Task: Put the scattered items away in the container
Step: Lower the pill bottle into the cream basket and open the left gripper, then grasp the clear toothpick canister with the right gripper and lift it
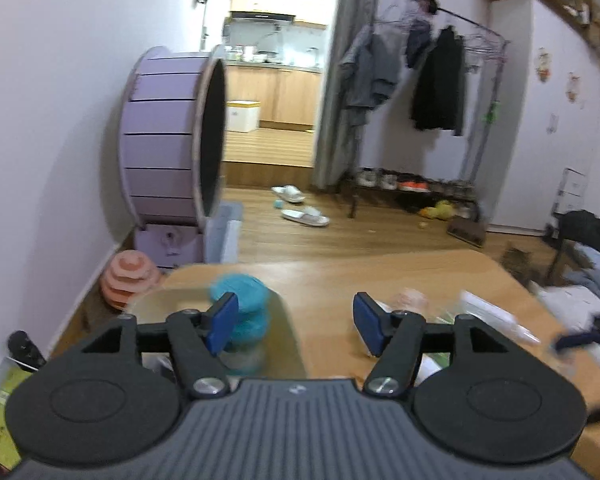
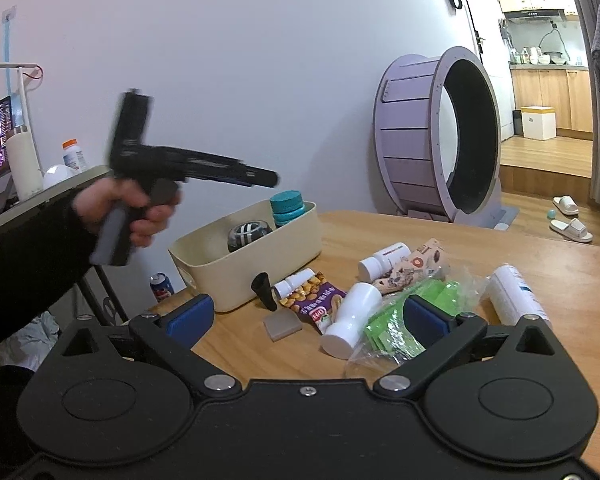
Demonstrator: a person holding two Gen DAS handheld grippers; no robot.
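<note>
Beige container (image 2: 236, 276): one teal jar (image 2: 286, 208), one ball (image 2: 248, 234)

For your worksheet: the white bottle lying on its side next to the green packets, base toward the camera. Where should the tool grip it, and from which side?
Grip the white bottle across its narrower middle, coming from above with the fingers either side. It lies flat, and the waist is likely easier to span than the flared base. The green packets crowd its right side.
</note>
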